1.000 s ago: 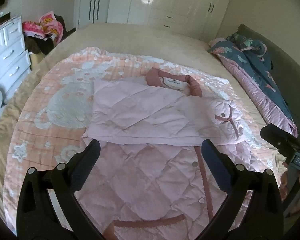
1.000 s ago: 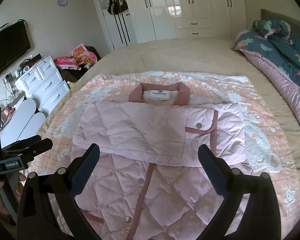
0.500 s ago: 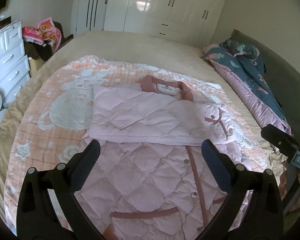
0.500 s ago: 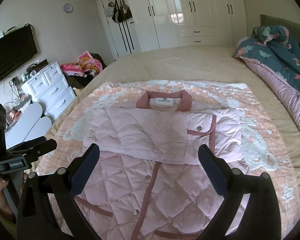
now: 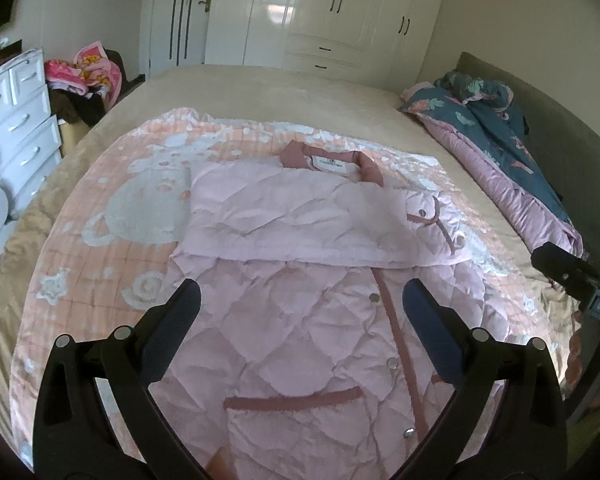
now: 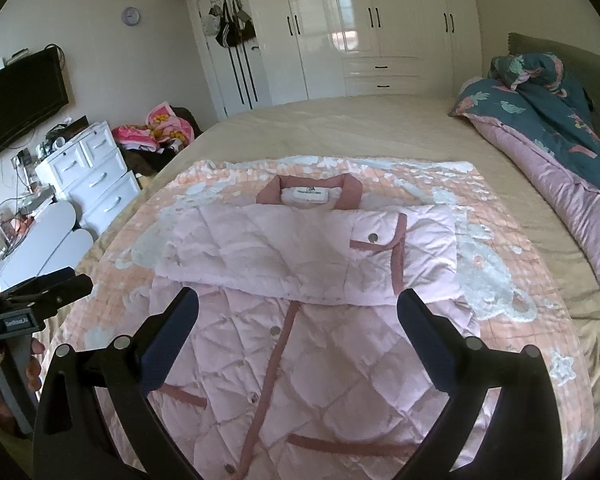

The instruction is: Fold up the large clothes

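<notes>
A pale pink quilted jacket (image 5: 300,272) (image 6: 300,280) with dusty-rose trim lies flat on a peach blanket (image 5: 100,248) (image 6: 512,264) on the bed. Both sleeves are folded across its chest, and the collar with a white label points away from me. My left gripper (image 5: 300,304) hovers open above the jacket's lower half, holding nothing. My right gripper (image 6: 298,308) also hangs open over the lower half, empty. Each view shows the other gripper's body at its edge, held by a hand.
A rolled teal and pink quilt (image 6: 548,128) lies along the bed's right side by a grey headboard (image 5: 540,120). White drawers (image 6: 96,176) and a pile of clothes (image 5: 84,76) stand left of the bed. White wardrobes (image 6: 360,28) fill the far wall.
Both grippers have drawn back and risen from the jacket, so more of its lower half and hem shows. Both stay open and empty. The jacket has not moved.
</notes>
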Available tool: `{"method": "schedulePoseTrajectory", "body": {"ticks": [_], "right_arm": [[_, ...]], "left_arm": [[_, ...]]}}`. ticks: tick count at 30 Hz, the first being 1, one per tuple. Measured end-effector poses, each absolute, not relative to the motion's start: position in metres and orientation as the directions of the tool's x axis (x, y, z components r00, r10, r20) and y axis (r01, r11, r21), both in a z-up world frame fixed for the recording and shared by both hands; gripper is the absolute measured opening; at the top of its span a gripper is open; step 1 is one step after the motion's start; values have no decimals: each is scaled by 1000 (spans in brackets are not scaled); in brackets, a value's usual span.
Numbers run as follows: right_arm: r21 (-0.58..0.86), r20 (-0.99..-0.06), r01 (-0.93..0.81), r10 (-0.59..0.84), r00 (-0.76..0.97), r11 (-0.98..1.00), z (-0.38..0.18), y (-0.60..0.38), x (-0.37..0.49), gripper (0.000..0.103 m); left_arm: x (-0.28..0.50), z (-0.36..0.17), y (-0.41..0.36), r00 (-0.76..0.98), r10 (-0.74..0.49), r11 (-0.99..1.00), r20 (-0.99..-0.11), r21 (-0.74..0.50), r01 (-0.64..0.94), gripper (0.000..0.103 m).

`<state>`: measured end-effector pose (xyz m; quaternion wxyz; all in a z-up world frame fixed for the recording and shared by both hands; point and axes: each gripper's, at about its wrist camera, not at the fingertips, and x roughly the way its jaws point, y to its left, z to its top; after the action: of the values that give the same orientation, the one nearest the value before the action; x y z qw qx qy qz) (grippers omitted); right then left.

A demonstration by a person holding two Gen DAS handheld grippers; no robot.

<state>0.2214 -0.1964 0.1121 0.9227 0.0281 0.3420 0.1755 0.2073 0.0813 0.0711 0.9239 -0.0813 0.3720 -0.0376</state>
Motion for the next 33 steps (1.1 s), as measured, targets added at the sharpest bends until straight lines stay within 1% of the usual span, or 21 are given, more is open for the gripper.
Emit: {"method": "schedulePoseTrajectory", "body": {"ticks": [5,8,11,33], "right_arm": [[177,-620,-299,343,706,938,108,-205,211,99],[155,-628,-295,324,708,943,103,-208,206,99],[122,-634,-289,299,713,949,98,-211,201,99],[113,-689,-269,271,672,956,52,-240,171,99]], "left_arm": [[194,64,81,726,-102,989,-680,-150,-1,95],[187,59,80,727,-86,992,-681,-130,-4,95],[181,53,82,722,-83,991,-687,-132,-11,95],[147,1,75,665,-55,995,-745,-99,-28,95]]}}
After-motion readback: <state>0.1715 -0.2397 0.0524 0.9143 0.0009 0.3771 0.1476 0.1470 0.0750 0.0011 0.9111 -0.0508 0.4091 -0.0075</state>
